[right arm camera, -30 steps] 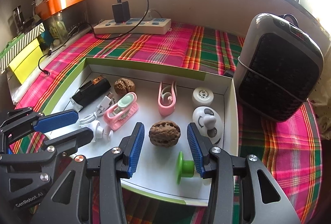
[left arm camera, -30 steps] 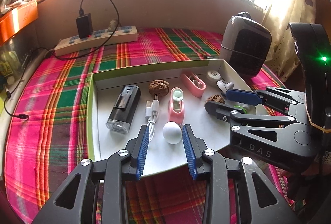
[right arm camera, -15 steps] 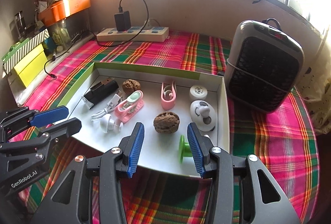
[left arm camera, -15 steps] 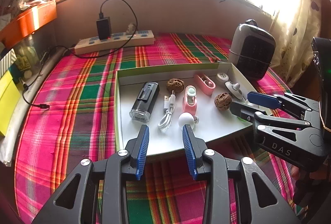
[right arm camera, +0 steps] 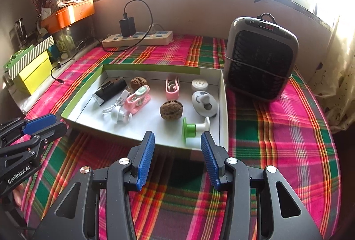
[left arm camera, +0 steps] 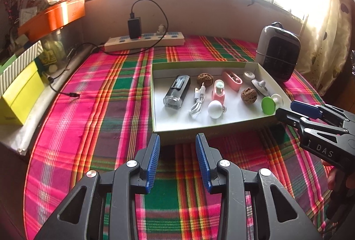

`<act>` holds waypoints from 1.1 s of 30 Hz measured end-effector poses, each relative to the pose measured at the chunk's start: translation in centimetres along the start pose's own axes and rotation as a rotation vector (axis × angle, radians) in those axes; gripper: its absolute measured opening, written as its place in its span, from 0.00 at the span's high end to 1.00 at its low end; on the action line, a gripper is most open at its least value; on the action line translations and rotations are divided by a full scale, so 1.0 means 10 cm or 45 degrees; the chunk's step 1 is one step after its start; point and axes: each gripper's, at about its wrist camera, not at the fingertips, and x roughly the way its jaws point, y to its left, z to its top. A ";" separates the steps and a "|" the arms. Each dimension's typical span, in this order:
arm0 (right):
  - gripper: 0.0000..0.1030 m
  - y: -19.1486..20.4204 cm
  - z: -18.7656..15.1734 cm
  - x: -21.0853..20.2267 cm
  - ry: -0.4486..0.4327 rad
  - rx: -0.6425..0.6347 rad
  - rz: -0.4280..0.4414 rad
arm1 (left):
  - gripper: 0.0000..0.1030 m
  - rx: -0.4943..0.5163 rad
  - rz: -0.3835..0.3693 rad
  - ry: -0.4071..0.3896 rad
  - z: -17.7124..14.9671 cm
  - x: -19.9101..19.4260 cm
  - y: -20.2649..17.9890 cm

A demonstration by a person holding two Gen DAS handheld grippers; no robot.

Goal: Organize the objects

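left tongs (left arm camera: 177,158) apart, empty | right tongs (right arm camera: 176,157) apart, empty | walnut (right arm camera: 171,109) mid-tray (right arm camera: 224,107): light, rigid, round, likely rolls; pinch across widest ridged middle

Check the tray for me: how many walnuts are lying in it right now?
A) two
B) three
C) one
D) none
A: two walnuts lie in the tray, one near the far wall beside the black flashlight, another nearer the middle by the green-and-white spool.
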 end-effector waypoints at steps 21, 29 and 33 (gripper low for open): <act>0.56 -0.08 -0.44 0.02 0.131 0.043 -0.050 | 0.69 -0.041 0.068 0.122 -0.39 0.05 0.02; 0.56 -0.11 -0.51 -0.02 0.131 0.040 -0.073 | 0.69 -0.027 0.074 0.126 -0.42 0.08 -0.04; 0.53 -0.10 -0.54 -0.05 0.136 0.039 -0.088 | 0.68 -0.041 0.091 0.117 -0.44 0.07 -0.05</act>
